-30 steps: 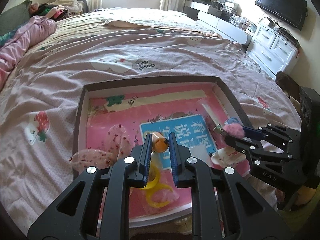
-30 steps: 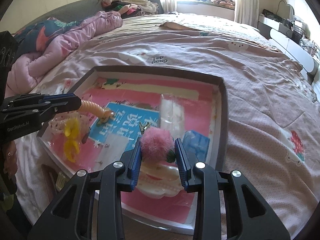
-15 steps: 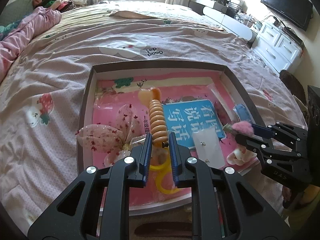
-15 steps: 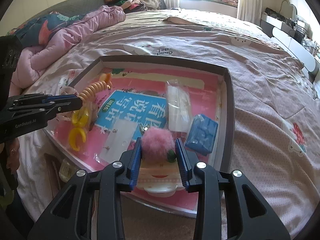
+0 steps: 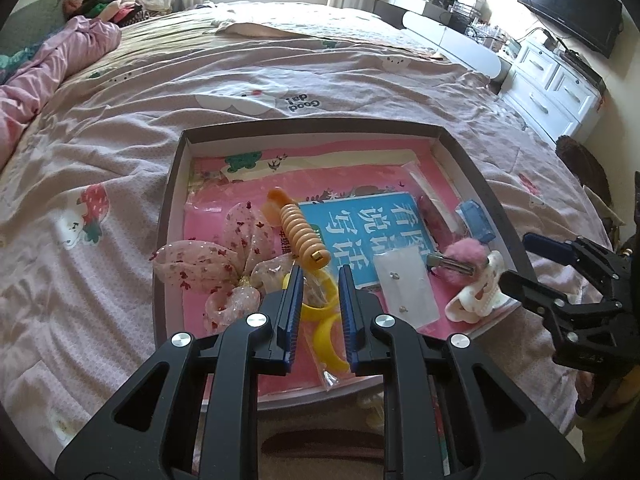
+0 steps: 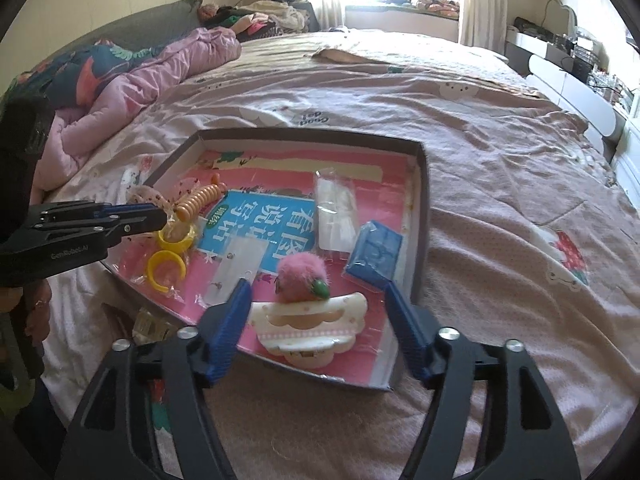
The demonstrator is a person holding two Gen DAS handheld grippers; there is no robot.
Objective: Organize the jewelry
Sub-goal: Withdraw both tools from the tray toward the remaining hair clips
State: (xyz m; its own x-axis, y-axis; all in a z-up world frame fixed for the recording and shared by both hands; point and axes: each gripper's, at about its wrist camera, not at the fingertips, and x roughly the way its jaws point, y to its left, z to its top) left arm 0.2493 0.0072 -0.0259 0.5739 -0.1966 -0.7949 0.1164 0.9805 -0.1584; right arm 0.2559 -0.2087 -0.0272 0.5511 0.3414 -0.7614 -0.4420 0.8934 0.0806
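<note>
Opening right gripper (image 6: 318, 306) fingers; pink pompom clip (image 6: 302, 276) lies in tray (image 6: 420, 216).

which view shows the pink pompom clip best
The right wrist view: the pink pompom clip lies whole and close between the right gripper open jaws. The left wrist view shows it smaller, off to the side.
</note>
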